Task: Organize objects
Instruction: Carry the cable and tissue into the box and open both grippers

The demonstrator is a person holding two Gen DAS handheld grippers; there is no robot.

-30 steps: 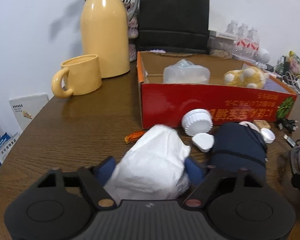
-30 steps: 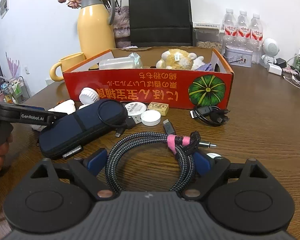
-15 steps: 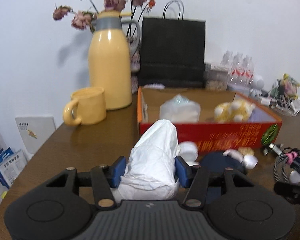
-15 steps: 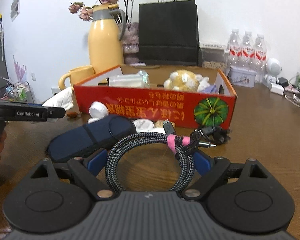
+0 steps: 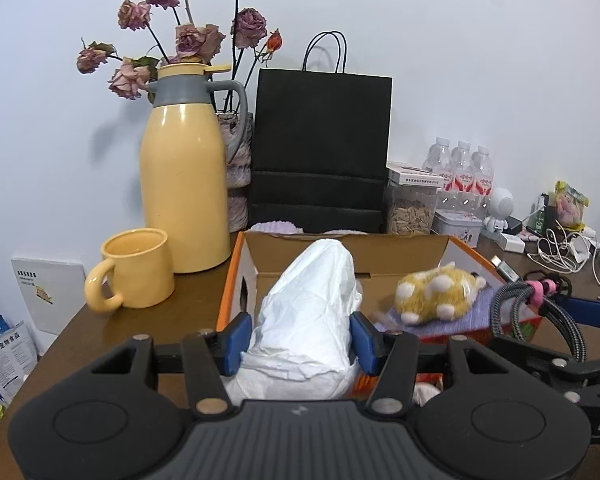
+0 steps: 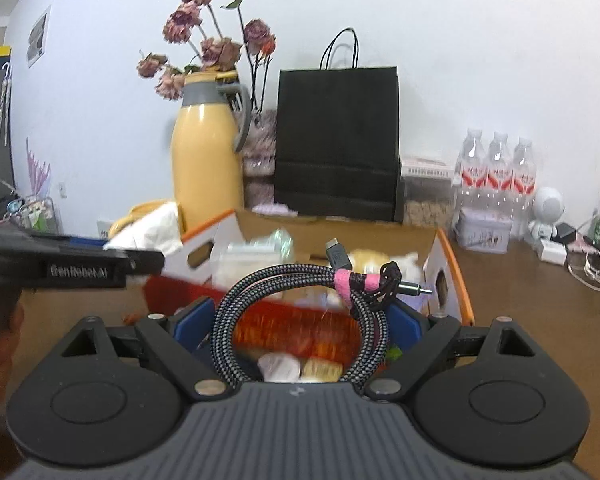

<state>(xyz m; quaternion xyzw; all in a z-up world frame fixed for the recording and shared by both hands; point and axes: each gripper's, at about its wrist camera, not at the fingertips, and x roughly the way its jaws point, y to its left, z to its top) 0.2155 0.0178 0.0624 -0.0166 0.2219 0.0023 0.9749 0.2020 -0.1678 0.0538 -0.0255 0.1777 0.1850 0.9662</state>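
Right wrist view blurs the red box (image 6: 300, 332) front, so its print is unreadable; "GenRobot.AI" reads faintly on the left gripper (image 5: 300, 338) handle. Left wrist view cuts a label to "DA" at the right edge. The left gripper's jaws, just closed in, pinch a crumpled white bag (image 5: 312, 312) above the box's near wall. The right gripper (image 6: 300, 320) stands wide, its pads against a coiled braided cable (image 6: 296, 312) with a pink tie.
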